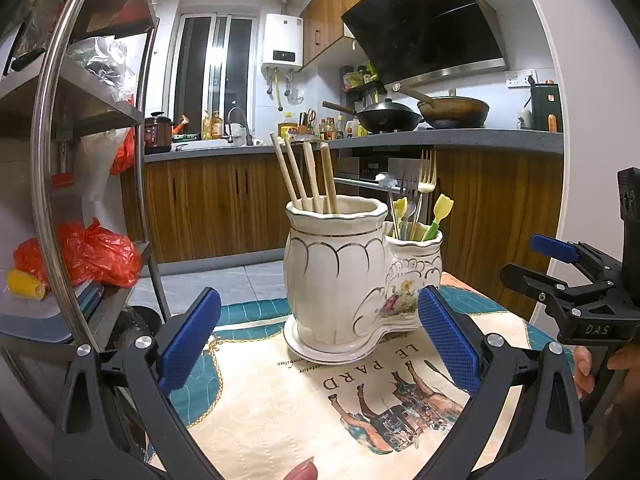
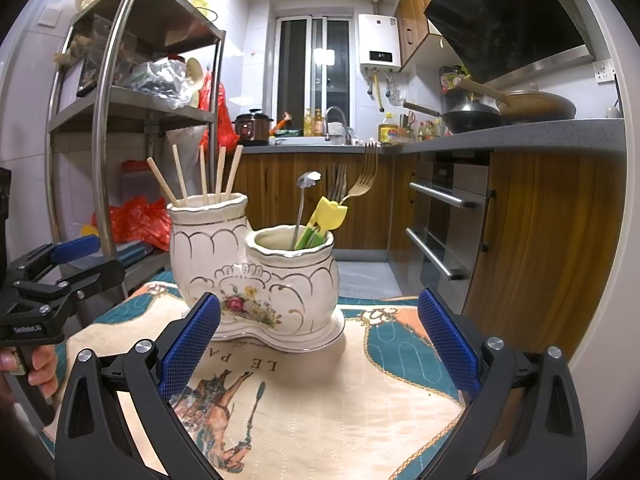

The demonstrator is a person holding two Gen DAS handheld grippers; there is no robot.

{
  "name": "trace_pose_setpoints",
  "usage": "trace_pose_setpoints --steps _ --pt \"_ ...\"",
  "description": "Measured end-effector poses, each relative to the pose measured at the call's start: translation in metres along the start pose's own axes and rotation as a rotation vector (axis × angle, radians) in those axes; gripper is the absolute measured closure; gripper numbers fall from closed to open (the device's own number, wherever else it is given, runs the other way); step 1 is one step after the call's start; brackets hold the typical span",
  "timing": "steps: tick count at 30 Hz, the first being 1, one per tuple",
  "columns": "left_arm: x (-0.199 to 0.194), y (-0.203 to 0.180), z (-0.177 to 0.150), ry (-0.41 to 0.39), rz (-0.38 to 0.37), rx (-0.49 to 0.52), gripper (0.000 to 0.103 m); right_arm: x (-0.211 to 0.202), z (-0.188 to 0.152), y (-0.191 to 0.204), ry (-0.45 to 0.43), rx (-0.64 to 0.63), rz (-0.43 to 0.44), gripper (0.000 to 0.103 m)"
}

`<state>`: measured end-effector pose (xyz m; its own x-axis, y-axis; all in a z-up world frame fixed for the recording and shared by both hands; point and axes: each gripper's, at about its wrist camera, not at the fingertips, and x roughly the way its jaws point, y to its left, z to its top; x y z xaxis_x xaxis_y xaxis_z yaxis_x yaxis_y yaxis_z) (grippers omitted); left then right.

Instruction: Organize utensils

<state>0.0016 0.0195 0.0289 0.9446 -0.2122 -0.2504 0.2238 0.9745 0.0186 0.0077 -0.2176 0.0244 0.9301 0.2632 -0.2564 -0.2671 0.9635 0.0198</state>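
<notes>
Item: two-chamber ceramic utensil holder (image 1: 340, 276), white with gilt scallops and a floral decal, standing upright on its own saucer base upon the printed cloth (image 1: 280, 400) that covers the worktop. Taller chamber: wooden chopsticks (image 1: 304, 176), fanned and leaning against the rim. Lower chamber: forks (image 2: 360, 176), a slim flower-topped metal pick (image 2: 306, 196) and yellow-and-green tulip-headed plastic picks (image 2: 326, 216), all handle-down so that the working ends stay in reach. The sorting by kind, long sticks in the deep pot and short pieces in the shallow one, suggests the task is largely or wholly done; no loose utensil shows on the cloth. Left tongs (image 1: 320, 344): spread wide, nothing between the blue pads, held low before the holder and near it without touching. Right tongs (image 2: 320, 344): likewise spread and unladen, facing the lower chamber from the opposite flank. Each appears side-on in the other's view, clear of the holder.
</notes>
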Motion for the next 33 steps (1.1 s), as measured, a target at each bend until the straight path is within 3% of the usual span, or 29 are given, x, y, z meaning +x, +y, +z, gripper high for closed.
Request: trace_pose_setpoints --steps 33 --pt "-0.0032 -0.0043 0.0010 -0.012 0.013 0.016 0.006 0.0003 0.0000 0.0003 0.002 -0.002 0.001 0.005"
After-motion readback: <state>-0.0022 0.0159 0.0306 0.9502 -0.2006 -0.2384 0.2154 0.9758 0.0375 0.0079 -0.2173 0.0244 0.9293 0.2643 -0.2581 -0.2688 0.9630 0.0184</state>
